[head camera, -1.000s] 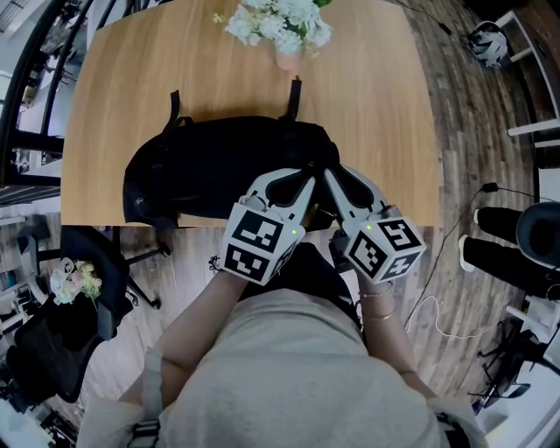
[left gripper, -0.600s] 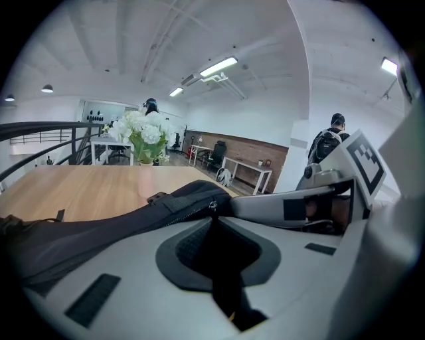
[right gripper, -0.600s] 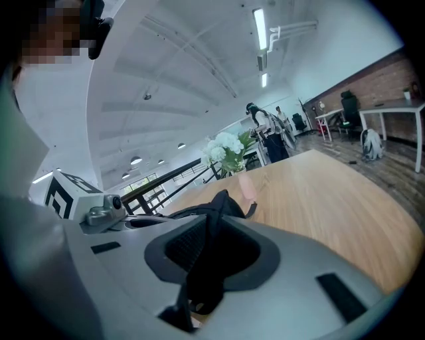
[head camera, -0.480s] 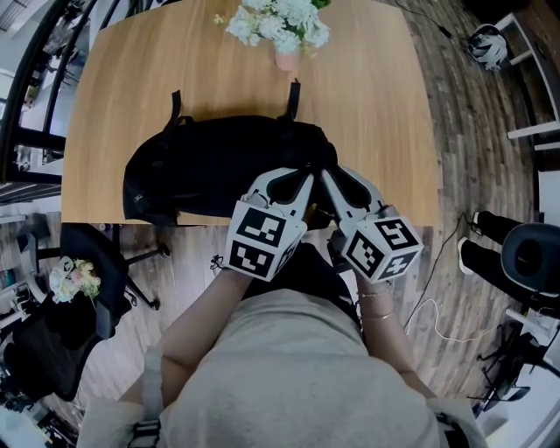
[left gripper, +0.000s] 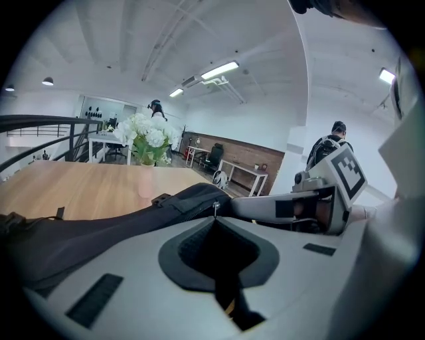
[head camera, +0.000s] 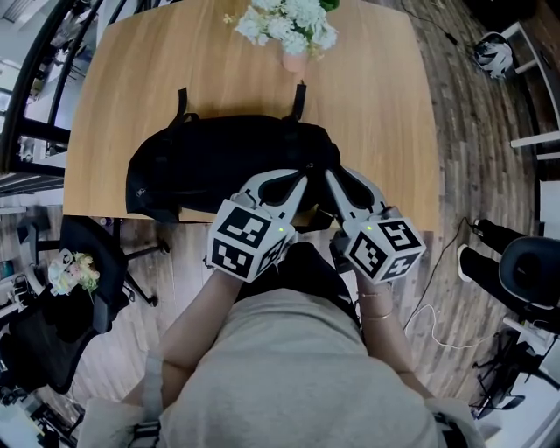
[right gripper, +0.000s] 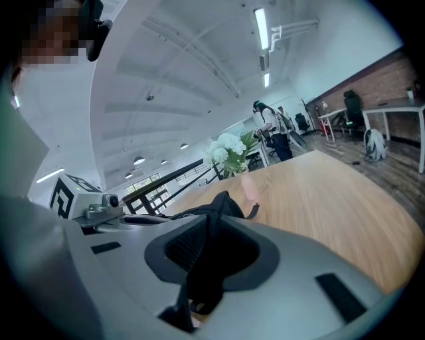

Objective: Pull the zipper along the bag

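Bag (head camera: pixel 219 162) at the near edge, both grippers clamped at its right end

The black bag lies lengthwise on the wooden table (head camera: pixel 376 105), close to the edge nearest me, with its two straps (head camera: pixel 183 105) reaching away across the wood. I cannot see what it holds: no view looks inside, and I cannot tell how far its zip stands open.

My left gripper (left gripper: pixel 214 219) has its jaws pressed together on the small metal zipper pull (left gripper: pixel 214 206), which pokes up just past their tips at the bag's right end. My right gripper (right gripper: pixel 211 219) pinches a fold of the bag's black fabric, which rises between its jaws. The two grippers come in side by side, their tips nearly meeting.

Beyond the bag, at the far side of the table, a pale pink vase (head camera: pixel 295 61) holds white flowers (head camera: pixel 289 22). The top edge of the head view cuts off the bunch, and the vase is a blur in my left gripper view.

In the head view, my grippers cover the bag's near right corner, so the pull does not show there.
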A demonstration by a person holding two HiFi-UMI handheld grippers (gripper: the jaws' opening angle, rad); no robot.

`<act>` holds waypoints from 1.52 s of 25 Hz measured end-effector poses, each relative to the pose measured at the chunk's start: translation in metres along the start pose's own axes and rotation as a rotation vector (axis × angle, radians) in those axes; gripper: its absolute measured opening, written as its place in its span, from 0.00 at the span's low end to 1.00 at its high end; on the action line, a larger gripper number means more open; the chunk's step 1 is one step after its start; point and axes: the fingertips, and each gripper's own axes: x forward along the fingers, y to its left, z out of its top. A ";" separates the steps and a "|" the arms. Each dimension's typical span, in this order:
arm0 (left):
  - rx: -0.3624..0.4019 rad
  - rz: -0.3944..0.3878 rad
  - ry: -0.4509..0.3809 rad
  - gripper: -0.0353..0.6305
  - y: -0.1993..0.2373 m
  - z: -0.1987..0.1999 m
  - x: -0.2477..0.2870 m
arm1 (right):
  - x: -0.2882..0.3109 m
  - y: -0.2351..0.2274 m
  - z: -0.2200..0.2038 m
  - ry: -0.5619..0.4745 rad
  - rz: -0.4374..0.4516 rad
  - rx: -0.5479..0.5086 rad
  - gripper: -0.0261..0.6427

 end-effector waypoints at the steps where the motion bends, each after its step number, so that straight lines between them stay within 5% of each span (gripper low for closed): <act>1: 0.003 0.004 0.002 0.08 0.001 0.000 -0.002 | 0.000 0.001 0.000 0.000 0.001 -0.004 0.16; 28: 0.039 0.032 -0.008 0.08 0.018 0.001 -0.035 | -0.002 0.006 0.002 0.002 -0.052 -0.023 0.15; 38: 0.005 0.150 -0.003 0.08 0.065 -0.010 -0.074 | -0.002 -0.001 0.004 -0.008 -0.115 -0.026 0.15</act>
